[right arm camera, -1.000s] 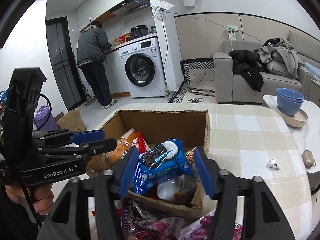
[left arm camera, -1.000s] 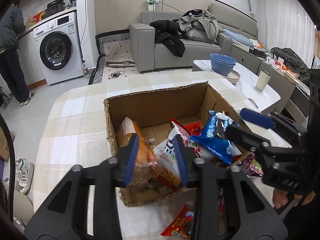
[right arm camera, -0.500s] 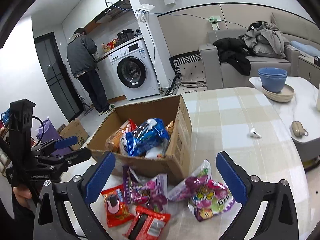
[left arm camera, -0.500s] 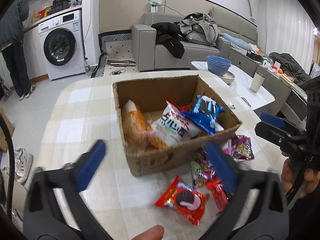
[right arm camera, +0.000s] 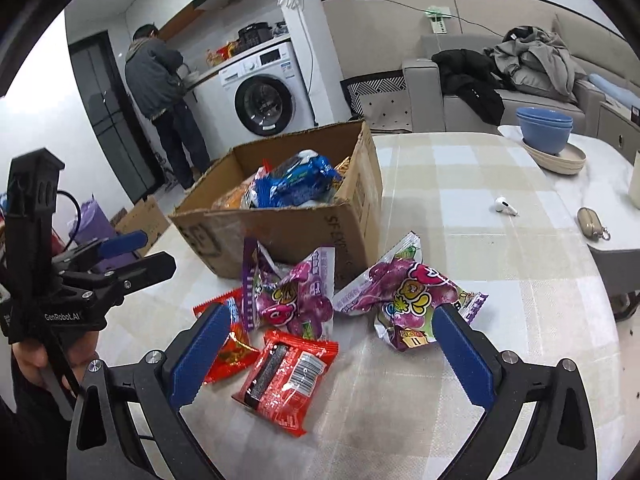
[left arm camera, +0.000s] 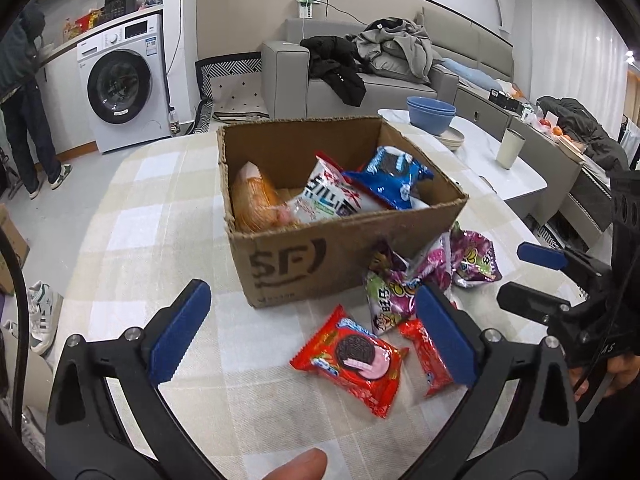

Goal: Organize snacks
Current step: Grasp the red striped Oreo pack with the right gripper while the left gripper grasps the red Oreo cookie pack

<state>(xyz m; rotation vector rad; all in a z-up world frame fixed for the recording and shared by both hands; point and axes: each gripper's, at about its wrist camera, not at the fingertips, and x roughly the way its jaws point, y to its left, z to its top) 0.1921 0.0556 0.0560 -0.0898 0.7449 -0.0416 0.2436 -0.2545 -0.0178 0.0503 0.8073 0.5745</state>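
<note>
Grippers [left arm camera: 312,336] [right arm camera: 332,356] — jaws apparently wide — empty

Bare tablecloth [left arm camera: 132,240] flanks the cardboard box [left arm camera: 320,256]; snack packets [right arm camera: 288,376] crowd its front.

A washing machine [left arm camera: 122,84] by the wall, clothes-strewn sofa [left arm camera: 384,68], stacked blue bowls [right arm camera: 544,128] — an earbud [right arm camera: 505,206] on the table.

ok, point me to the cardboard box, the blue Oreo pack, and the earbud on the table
cardboard box [left arm camera: 320,264], left wrist view, printed front wall.
blue Oreo pack [right arm camera: 296,184], right wrist view, middle of the wrapper.
earbud [right arm camera: 505,205], right wrist view, white body.
</note>
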